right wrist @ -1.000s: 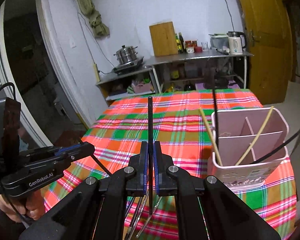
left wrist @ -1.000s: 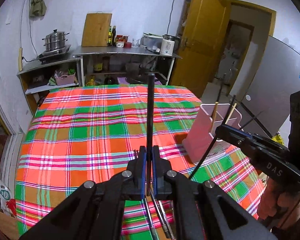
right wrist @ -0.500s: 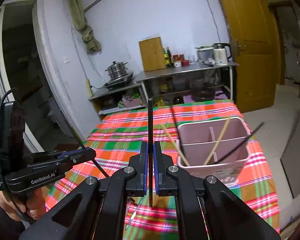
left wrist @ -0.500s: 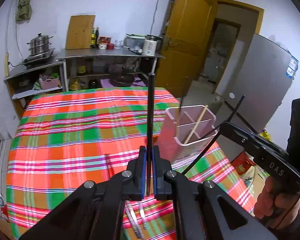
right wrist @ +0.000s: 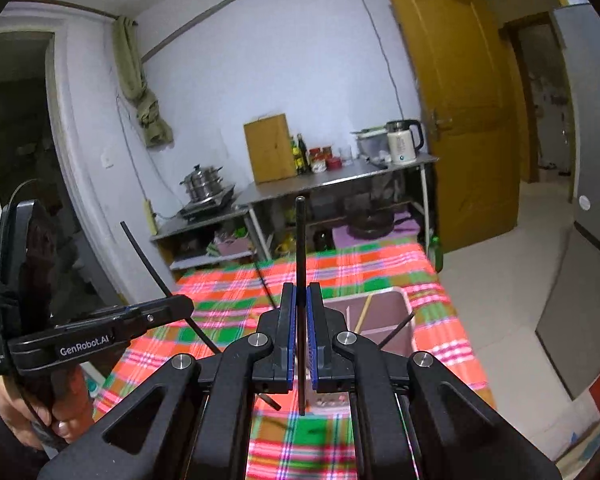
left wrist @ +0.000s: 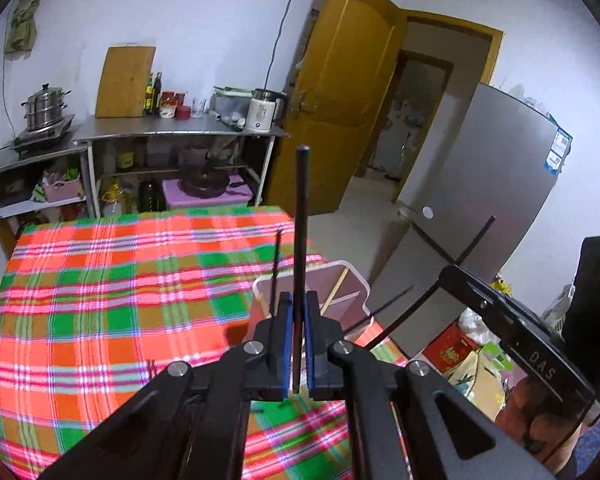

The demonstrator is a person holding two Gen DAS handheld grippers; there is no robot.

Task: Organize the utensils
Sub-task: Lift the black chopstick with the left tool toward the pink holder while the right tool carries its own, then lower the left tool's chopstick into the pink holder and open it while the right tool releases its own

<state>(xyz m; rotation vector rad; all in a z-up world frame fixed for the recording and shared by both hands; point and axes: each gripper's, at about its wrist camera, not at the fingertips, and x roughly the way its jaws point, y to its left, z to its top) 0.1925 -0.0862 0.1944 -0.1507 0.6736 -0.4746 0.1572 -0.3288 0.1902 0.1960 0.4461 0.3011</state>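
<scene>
Through the left wrist view I had my left gripper [left wrist: 296, 344] pinching one black chopstick [left wrist: 301, 216] upright, near the pink holder [left wrist: 356, 280] on the worktop [left wrist: 100, 280]; the holder contained one wooden chopstick [left wrist: 337, 288] and black ones.

The right wrist view alone showed my right gripper [right wrist: 300, 340] pinching a second black chopstick [right wrist: 300, 240].

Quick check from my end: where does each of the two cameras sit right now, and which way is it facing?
Left wrist: sits on the left claw, shut on a black chopstick; faces the plaid table, pink holder and door; the right claw and its hand show at right.
Right wrist: sits on the right claw, shut on another black chopstick; faces the table, holder and shelf; the left claw and hand show at left.
Shared: table, holder, shelf, door.
</scene>
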